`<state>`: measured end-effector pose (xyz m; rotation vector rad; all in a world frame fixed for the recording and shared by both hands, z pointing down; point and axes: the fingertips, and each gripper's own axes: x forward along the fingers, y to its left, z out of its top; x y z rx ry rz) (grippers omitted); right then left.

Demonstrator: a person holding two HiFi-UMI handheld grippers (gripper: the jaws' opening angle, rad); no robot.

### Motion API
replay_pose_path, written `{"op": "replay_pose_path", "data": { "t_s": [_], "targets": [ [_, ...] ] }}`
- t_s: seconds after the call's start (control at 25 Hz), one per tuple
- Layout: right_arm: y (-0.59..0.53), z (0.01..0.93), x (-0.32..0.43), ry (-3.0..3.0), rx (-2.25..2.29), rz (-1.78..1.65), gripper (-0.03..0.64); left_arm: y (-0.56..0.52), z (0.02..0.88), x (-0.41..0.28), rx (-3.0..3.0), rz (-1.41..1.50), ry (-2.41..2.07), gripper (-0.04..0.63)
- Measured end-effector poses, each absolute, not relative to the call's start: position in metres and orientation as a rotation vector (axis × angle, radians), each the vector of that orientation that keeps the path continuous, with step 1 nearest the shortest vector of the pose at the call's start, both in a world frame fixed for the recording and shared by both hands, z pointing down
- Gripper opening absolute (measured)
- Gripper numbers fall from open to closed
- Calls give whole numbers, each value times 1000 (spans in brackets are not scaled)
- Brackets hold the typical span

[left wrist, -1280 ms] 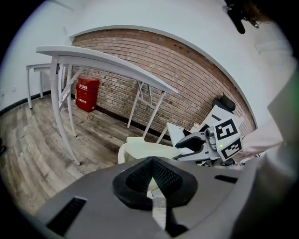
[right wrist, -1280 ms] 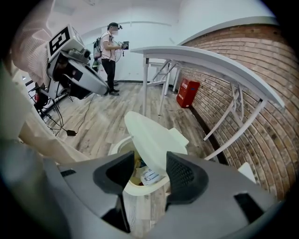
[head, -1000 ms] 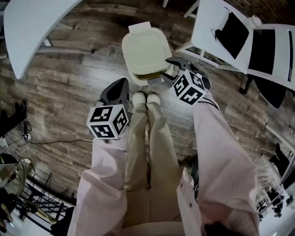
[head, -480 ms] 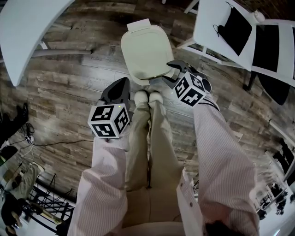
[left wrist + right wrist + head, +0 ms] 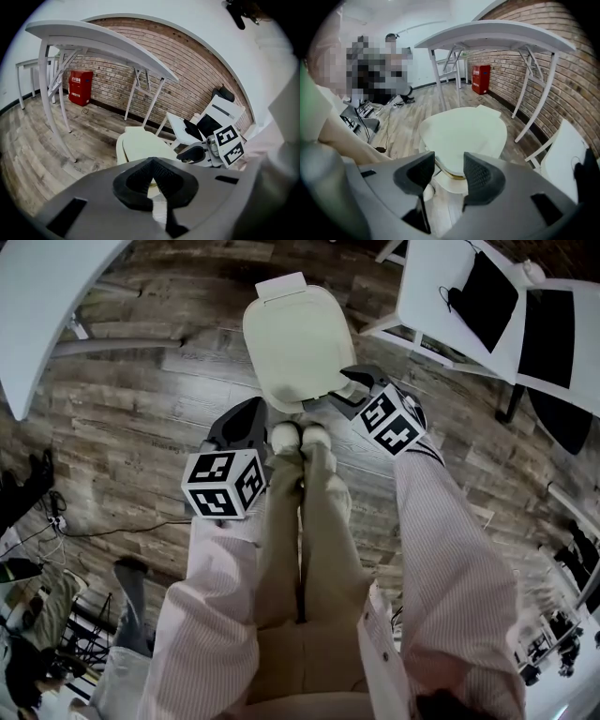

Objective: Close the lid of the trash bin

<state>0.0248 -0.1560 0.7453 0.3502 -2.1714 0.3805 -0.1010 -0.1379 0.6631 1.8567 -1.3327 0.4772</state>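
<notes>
Below me on the wooden floor (image 5: 141, 399), the trash bin (image 5: 298, 343) stands just ahead of my shoes (image 5: 298, 435). My left gripper (image 5: 251, 413) hangs beside them, off the bin; my right gripper (image 5: 339, 390) is close to the bin's near edge.

From the left gripper view, my jaws are pressed together with nothing between them, and the bin sits beyond.

From the right gripper view, my jaws stand apart and empty. Past them the lid (image 5: 464, 133) lies almost down, with a thin yellowish gap along its front.
</notes>
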Motion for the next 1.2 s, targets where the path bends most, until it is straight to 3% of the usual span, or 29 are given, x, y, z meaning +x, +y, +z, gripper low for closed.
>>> {"op": "replay_pose_path", "data": {
  "t_s": [0.16, 0.36, 0.52, 1.2],
  "targets": [
    [-160, 750, 25, -2202, 434, 501, 185, -130, 671, -101, 1853, 486, -1319, -7],
    [-162, 759, 27, -2195, 537, 587, 55, -120, 681, -104, 1843, 493, -1312, -6],
    [-164, 772, 30, -2166, 598, 581, 15, -118, 689, -107, 1838, 496, -1313, -7],
    [-160, 796, 27, -2065, 626, 518, 5, -113, 718, -103, 1816, 492, -1299, -7]
  ]
}}
